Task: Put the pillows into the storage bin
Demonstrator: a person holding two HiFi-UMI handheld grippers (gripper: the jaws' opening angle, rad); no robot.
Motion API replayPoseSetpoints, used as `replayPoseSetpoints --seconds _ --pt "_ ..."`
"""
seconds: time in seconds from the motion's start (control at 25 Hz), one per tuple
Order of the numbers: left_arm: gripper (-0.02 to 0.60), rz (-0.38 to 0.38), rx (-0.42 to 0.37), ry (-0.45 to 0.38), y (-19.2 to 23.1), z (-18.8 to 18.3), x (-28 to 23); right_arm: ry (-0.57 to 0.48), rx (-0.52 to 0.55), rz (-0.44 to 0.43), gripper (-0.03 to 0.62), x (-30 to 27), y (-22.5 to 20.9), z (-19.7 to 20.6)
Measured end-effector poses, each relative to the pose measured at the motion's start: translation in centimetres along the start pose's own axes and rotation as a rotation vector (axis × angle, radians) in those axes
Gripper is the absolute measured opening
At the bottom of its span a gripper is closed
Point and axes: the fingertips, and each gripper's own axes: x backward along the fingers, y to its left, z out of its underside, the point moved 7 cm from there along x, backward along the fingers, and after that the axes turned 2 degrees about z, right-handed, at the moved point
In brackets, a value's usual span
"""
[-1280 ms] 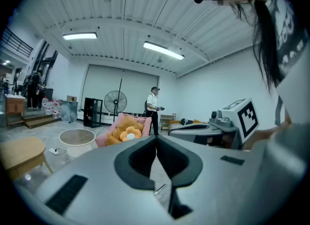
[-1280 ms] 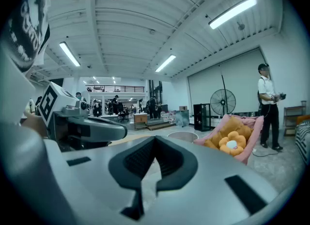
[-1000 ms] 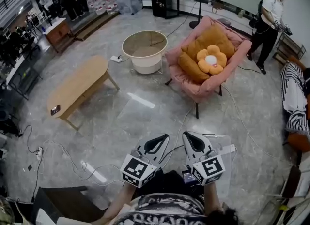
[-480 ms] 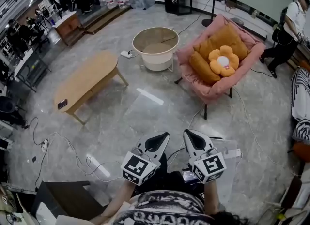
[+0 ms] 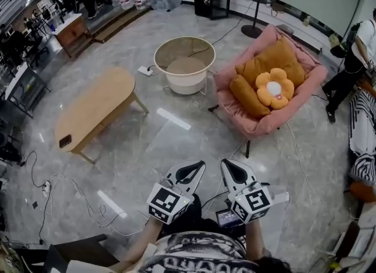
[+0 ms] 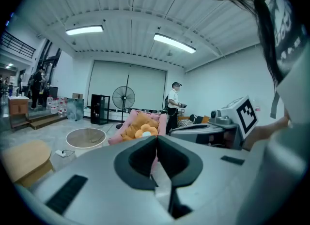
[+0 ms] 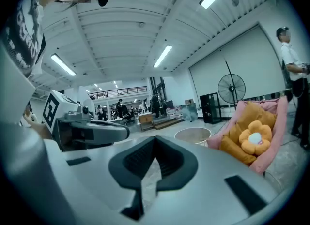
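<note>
Head view, with both gripper views. The left gripper [image 5: 197,169] and the right gripper [image 5: 230,169] are held side by side low in front of the person, well apart from the work; each has its jaws pressed together with nothing between them. The task's things lie across the floor in a pink padded armchair [image 5: 286,119]: a large mustard-orange square cushion [image 5: 276,56] leans on the backrest, an elongated mustard-orange cushion [image 5: 247,96] lies along the chair's left side, and a yellow flower-shaped plush pillow with a white centre [image 5: 274,88] rests against both. The round beige storage bin with see-through upper wall [image 5: 187,84] stands just beside the chair's left and appears empty; an oval light-wood table [image 5: 94,108] sits further left. All three pillows are judged light, soft and compressible – not fragile, not slippery – so narrow jaws should sink in and hold. A likely hold is a petal or a pinched corner or seam – a grip on the bulging middle would probably slip off. The square cushion may need both grippers.
</note>
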Motion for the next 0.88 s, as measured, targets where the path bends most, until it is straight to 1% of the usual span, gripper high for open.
replayPoseSetpoints --seconds 0.2,0.4,0.56,0.64,0.76,0.88 --pt "0.012 0.026 -0.006 0.026 7.9 -1.4 -2.6 0.027 -0.02 0.023 -0.002 -7.3 -1.4 -1.6" --pt "0.012 0.08 -0.021 0.047 13.7 -2.3 -4.9 0.035 -0.02 0.067 -0.002 -13.3 -2.6 -2.9" --pt "0.012 0.137 -0.048 0.051 17.1 -3.1 -6.7 0.022 -0.031 0.121 -0.002 -16.5 -3.8 -3.9" --pt "0.012 0.153 -0.056 0.047 18.5 -3.2 -7.7 0.023 -0.029 0.147 -0.002 -17.5 -4.4 -4.1" --pt "0.012 0.165 -0.034 0.04 19.9 -3.1 -9.0 0.046 -0.023 0.175 -0.002 -18.1 -5.1 -4.0" --pt "0.012 0.192 -0.012 0.035 20.6 -2.9 -10.1 0.067 -0.024 0.206 -0.002 -18.4 -5.8 -4.1"
